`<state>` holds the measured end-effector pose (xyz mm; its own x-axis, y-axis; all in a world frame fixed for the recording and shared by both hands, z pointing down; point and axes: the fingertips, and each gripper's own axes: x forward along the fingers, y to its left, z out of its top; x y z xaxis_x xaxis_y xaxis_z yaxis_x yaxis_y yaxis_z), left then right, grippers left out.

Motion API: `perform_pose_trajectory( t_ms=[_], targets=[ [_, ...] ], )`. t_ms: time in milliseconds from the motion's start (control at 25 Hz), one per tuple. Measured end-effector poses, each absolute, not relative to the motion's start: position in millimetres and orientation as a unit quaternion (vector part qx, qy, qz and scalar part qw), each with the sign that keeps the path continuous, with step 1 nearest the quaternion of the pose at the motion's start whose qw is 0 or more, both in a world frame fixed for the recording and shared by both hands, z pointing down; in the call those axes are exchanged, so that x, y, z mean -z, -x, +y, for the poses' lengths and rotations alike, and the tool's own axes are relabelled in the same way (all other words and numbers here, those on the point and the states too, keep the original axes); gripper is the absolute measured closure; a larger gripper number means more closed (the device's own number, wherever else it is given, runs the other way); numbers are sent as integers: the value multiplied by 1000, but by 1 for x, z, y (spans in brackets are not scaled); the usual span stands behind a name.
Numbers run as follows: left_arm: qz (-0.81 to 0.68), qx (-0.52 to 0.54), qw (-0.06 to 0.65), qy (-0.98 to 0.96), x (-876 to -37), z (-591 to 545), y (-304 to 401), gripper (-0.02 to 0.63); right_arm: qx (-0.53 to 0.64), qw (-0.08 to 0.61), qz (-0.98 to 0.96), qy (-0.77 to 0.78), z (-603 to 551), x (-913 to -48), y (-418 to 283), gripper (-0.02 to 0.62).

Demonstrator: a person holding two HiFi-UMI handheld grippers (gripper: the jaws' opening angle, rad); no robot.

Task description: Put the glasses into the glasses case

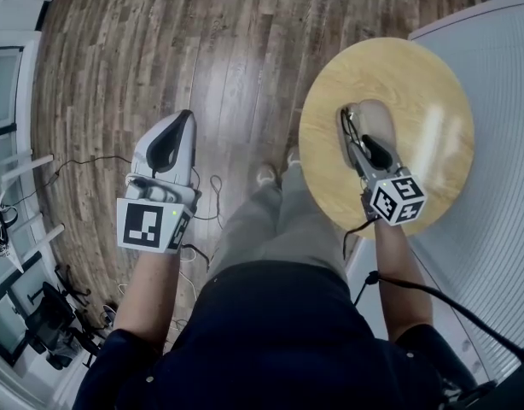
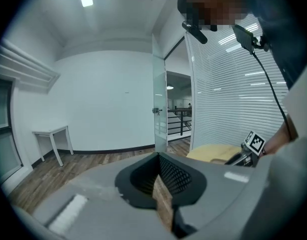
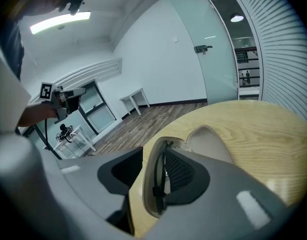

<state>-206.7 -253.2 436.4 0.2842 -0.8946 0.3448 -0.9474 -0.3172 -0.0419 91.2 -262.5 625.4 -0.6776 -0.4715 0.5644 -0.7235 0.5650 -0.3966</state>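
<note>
Holding anything in that right gripper point(image 3: 154, 156)? — Inspector

Nothing. My jaws stand wide, one on either side of the glasses point(image 3: 156, 189), pads clear of them. The glasses lie inside the open glasses case point(image 3: 209, 141), close along its left wall, lid still up. — Me

Findings on risk? — Inspector

Three, in my judgement. First: the frame sits between my jaws, so any sideways drift as I draw away could hook it and drag it back over the rim. The cause would be leaving at a slant rather than straight up. Second: the frame looks crowded toward one wall, and I cannot tell whether both arms sit fully below the rim. A lid brought down on a proud arm would bend it or fail to latch. Third: the case rests loose on the round table point(image 3: 258, 129) with nothing steadying it, so a push on the lid could slide it across the smooth top. — Me

And the left gripper point(image 2: 158, 159)? — Inspector

Tips together, nothing between them, held out over the wooden floor point(image 1: 202, 49), well apart from the table. As placed, it is too far off to brace the case. I recommend bringing it in before any closing. — Me
</note>
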Motion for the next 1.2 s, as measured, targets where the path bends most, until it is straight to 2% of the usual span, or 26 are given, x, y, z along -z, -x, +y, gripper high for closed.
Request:
perform_pose_trajectory(
  t_ms=[1200],
  targets=[
    [-541, -91, 10, -836, -321, -242, 170, 603, -241, 167, -873, -390, -239, -504, -104, 443]
  ],
)
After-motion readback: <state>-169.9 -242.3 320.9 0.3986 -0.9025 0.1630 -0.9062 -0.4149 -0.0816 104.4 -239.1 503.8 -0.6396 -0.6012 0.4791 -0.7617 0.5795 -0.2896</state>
